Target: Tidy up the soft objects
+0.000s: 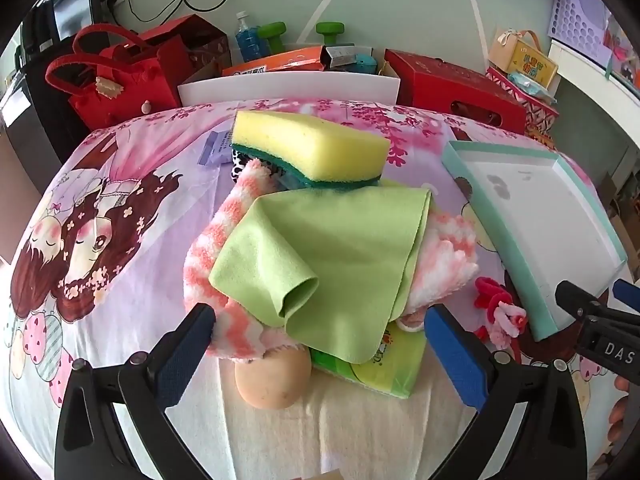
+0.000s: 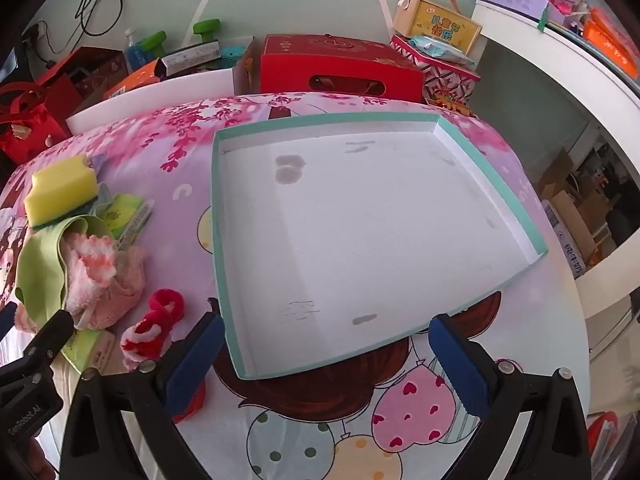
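The pile of soft objects lies to the left of the teal-rimmed tray [image 2: 400,216], well clear of its rim: a green cloth [image 1: 320,264] draped over a pink-and-white fuzzy sock [image 1: 224,240], with a yellow sponge [image 1: 308,150] resting at the pile's far end. The cloth's long axis runs from near-left to far-right, away from the left gripper [image 1: 320,340]. That gripper stands released, jaws fully spread and straddling the near edge of the pile, one pad beside the sock, nothing clamped. It is the nearer claw by far. The right gripper [image 2: 326,356], likewise released and holding nothing, hangs over the near rim of the tray. A red-and-white scrunchie [image 2: 154,330] lies between pile and tray. The tray holds nothing; only faint stains mark its white floor.
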